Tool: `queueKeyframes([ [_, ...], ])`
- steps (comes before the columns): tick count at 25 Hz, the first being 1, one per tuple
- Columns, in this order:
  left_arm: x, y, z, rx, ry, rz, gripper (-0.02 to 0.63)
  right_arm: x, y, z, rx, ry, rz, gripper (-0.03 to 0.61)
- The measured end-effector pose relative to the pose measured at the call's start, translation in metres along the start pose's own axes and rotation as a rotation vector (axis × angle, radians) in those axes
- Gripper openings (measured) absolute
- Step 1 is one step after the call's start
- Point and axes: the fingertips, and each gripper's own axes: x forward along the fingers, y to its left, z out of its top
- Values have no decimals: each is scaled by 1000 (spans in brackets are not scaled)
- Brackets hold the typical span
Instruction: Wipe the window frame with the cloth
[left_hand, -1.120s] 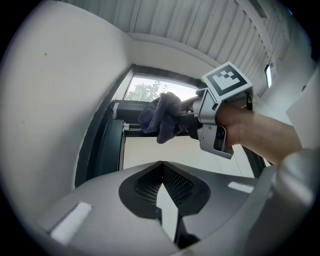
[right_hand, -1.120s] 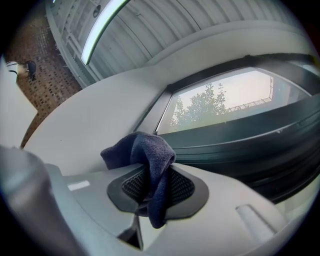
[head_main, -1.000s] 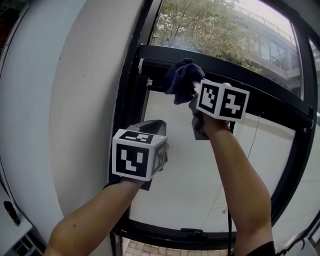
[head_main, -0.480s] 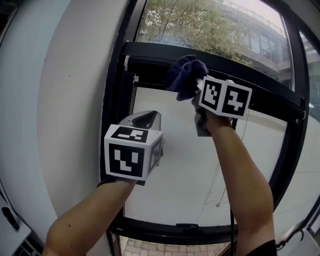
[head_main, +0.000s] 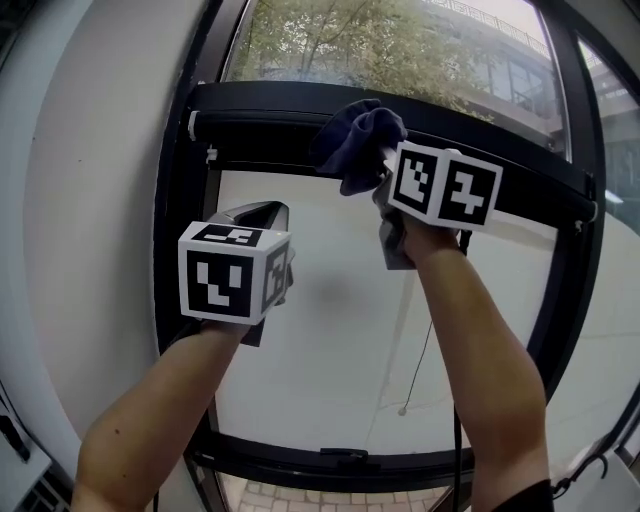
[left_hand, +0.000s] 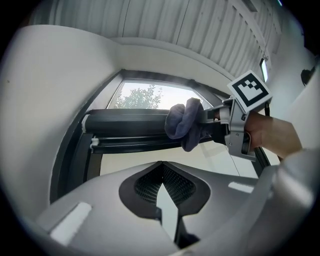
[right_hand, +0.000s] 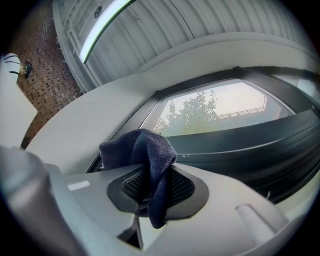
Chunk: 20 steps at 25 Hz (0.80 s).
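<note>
The black window frame has a horizontal bar (head_main: 260, 115) across the top of the pane. A dark blue cloth (head_main: 355, 140) is bunched against that bar. My right gripper (head_main: 378, 172) is shut on it, and in the right gripper view the cloth (right_hand: 150, 155) hangs out from between the jaws of the right gripper (right_hand: 152, 187), with the bar (right_hand: 250, 145) just beyond. My left gripper (head_main: 255, 215) is lower left, near the frame's left upright (head_main: 180, 250). The left gripper (left_hand: 161, 172) is shut and holds nothing. It looks up at the cloth (left_hand: 185, 122).
A white curved wall (head_main: 90, 220) lies left of the frame. The frame's bottom rail (head_main: 330, 465) and right upright (head_main: 570, 260) enclose a pale pane with a thin cord (head_main: 415, 360) hanging in front. Trees and a building show through the upper glass (head_main: 330, 45).
The cloth and right gripper have slid rightward along the bar, away from its left end. The view has shifted, so the frame and left gripper sit further left in the picture.
</note>
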Motion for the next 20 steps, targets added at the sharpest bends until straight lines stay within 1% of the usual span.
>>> queueKeyframes([
  [3, 12, -8, 12, -51, -24, -7, -6, -8, -14, 2, -11, -5, 6, 81],
  [4, 15, -12, 16, -55, -29, -6, -6, -11, -20, 3, -22, -6, 5, 81],
  [9, 32, -31, 52, -12, -85, 12, -6, -29, -51, 6, -37, -9, -7, 81],
  [11, 40, -44, 65, 6, -101, -11, -6, -35, -61, 6, -43, -8, -12, 81],
  [14, 52, -63, 85, -14, -116, -55, -6, -43, -75, 5, -53, -1, -18, 81],
  [16, 59, -70, 104, -26, -137, -63, -6, -49, -86, 6, -54, 2, -26, 81],
  [17, 61, -73, 113, -20, -147, -60, -6, -53, -92, 7, -51, 1, -30, 81],
  [20, 69, -86, 130, 41, -147, -49, -6, -61, -108, 11, -47, -3, -40, 81],
])
